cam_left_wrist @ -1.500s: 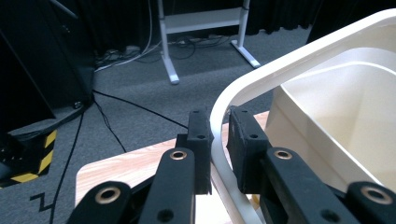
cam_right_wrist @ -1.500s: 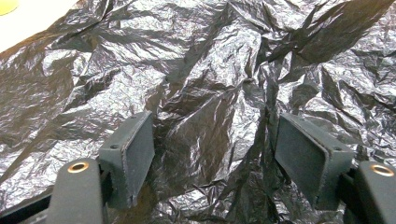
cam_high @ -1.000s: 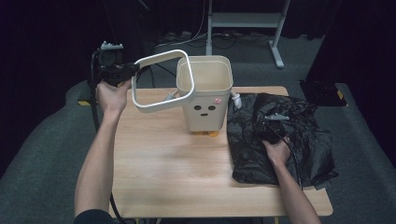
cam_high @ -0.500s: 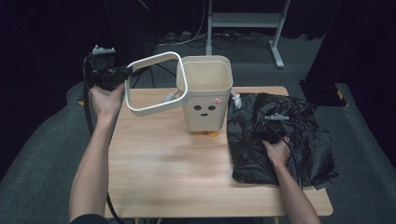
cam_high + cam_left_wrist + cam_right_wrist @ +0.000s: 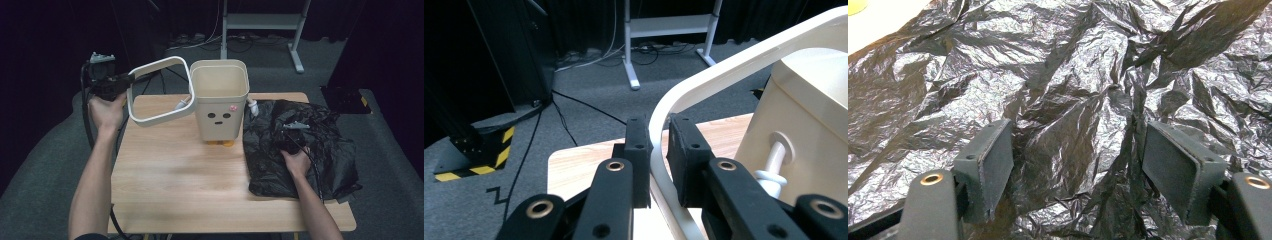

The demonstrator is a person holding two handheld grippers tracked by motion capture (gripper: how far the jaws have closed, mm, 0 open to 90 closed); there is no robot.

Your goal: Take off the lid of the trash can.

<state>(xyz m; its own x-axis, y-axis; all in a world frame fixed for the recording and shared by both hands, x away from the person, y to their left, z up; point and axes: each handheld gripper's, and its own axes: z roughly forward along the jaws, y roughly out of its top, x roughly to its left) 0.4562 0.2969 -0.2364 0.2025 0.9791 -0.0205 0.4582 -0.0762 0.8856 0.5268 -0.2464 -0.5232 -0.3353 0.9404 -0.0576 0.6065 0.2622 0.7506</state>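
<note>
Item: cream waste bin (image 5: 220, 102), upright near the far middle of a wooden table (image 5: 175, 190), its face markings turned toward the person; interior bare as far as the high view shows, no liner fitted. Item: cream rim frame (image 5: 159, 91), a rounded-square hoop hinged to the bin by short white pegs (image 5: 772, 167), swung up and out to the bin's left, tilted, its plane leaning away from the bin mouth. Left gripper (image 5: 659, 150): jaws clamped across the frame's thin bar at its outer corner, pads pressing on either side; in the high view this gripper (image 5: 111, 82) sits off the table's left edge, well clear of the bin. Item: black plastic bag (image 5: 300, 145), crumpled and spread flat over the table's right side, just beside the bin, its long side running toward the person. Right gripper (image 5: 1080, 160): jaws wide apart, tips resting over the wrinkled film, nothing pinched between the pads (image 5: 993, 150). Judgement: the bag lies directly beneath the right gripper, the nearer hand; the bin mouth stands to its left and farther away, uncovered with the frame raised, so lining the bin looks to be the step ahead.
</note>
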